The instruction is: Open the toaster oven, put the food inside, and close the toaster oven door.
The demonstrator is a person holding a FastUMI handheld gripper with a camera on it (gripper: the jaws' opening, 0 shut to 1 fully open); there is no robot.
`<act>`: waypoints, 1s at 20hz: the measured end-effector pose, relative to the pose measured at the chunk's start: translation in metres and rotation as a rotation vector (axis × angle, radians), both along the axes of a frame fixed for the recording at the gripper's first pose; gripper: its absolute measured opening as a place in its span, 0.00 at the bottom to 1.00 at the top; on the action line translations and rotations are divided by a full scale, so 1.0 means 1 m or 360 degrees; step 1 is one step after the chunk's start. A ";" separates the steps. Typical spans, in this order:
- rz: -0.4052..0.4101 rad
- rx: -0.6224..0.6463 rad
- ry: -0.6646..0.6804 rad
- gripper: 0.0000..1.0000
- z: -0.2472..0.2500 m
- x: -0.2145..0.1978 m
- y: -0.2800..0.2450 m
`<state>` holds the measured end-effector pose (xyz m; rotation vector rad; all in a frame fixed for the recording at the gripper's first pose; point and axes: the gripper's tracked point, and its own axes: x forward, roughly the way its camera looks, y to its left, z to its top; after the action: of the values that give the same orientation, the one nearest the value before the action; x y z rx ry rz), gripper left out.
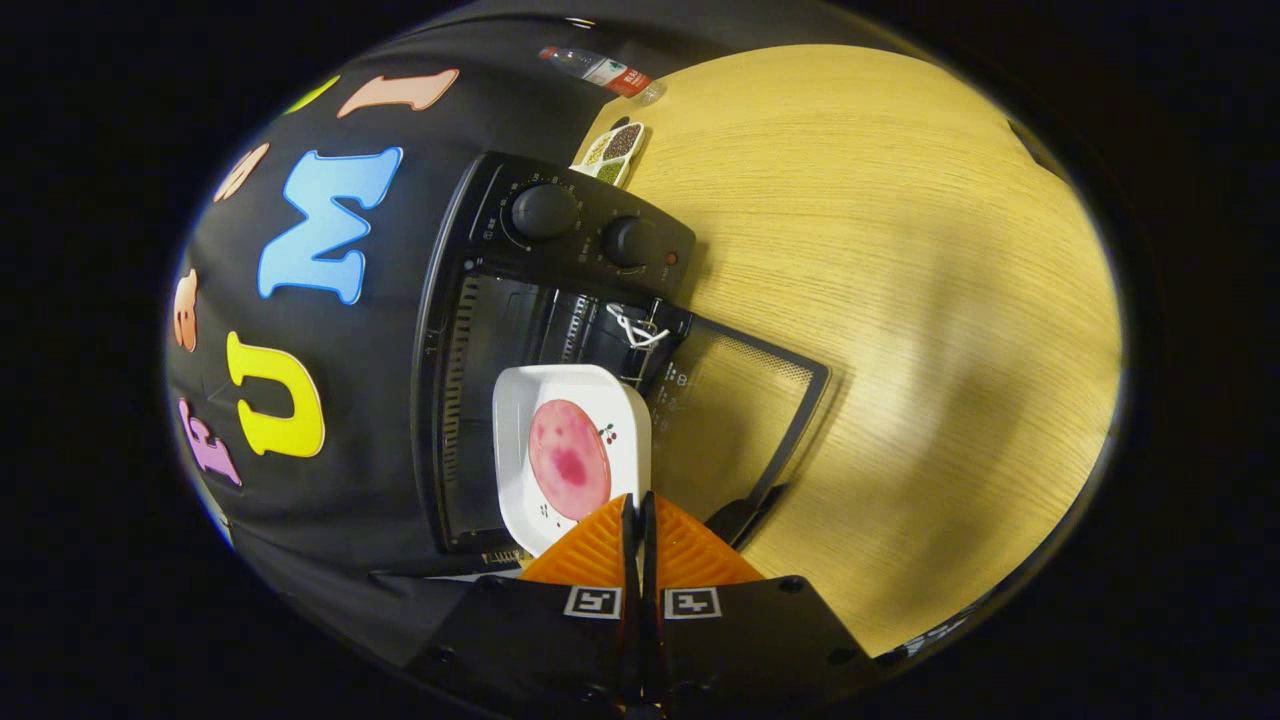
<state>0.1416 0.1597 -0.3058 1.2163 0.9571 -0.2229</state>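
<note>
The food (570,458), a round pink slice with a darker red blotch in its middle, lies flat on a white square plate (520,420) with rounded corners and a small cherry print beside the slice. The plate sits at the mouth of the toaster oven (470,300), partly over the open cavity, and its near edge is pinched between the fingers of my claw (638,505). My two fingers are drawn almost together, with just a thin gap between them where the plate's rim goes in, so I am clamped on the plate.

The toaster oven is black and seen tilted by the way I am held. Its two round knobs (545,210) sit side by side on the control panel, with a small red light (671,258) next to the second one. The glass door (740,400) is swung fully open and lies flat out over the table (900,250), its dark frame around a dotted border. A white cord (630,325) is tied at the door's handle end.

The table is pale wood. Beyond the oven, near the table's far edge, stands a small divided dish (615,150) of mixed grains, and past it lies a plastic bottle (598,68) with a red label against the black cloth wall (400,480).
</note>
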 end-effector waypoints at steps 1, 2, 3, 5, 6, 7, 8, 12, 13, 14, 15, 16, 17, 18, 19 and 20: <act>-0.0032 0.0015 0.0002 0.02 -0.001 0.006 0.004; -0.0062 0.0028 0.0004 0.02 -0.003 0.011 0.008; -0.0095 0.0042 0.0005 0.02 -0.004 0.016 0.012; -0.0150 0.0053 -0.0006 0.02 -0.007 0.026 0.018; -0.0178 0.0045 -0.0019 0.02 -0.009 0.032 0.020; -0.0205 0.0035 -0.0031 0.02 -0.011 0.037 0.021; -0.0229 0.0030 -0.0038 0.02 -0.012 0.040 0.023; -0.0312 0.0059 -0.0034 0.02 -0.018 0.052 0.030; -0.0342 0.0082 -0.0028 0.02 -0.019 0.057 0.031; -0.0369 0.0099 -0.0021 0.02 -0.020 0.060 0.033; -0.0394 0.0100 -0.0019 0.02 -0.022 0.063 0.034; -0.0417 0.0100 -0.0019 0.02 -0.024 0.067 0.034; -0.0439 0.0100 -0.0027 0.02 -0.023 0.070 0.034; -0.0462 0.0104 -0.0033 0.02 -0.024 0.074 0.035; -0.0475 0.0120 -0.0035 0.02 -0.024 0.078 0.037; -0.0486 0.0135 -0.0036 0.02 -0.024 0.080 0.039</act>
<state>0.2215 0.1986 -0.3300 1.4393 0.7645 -0.4121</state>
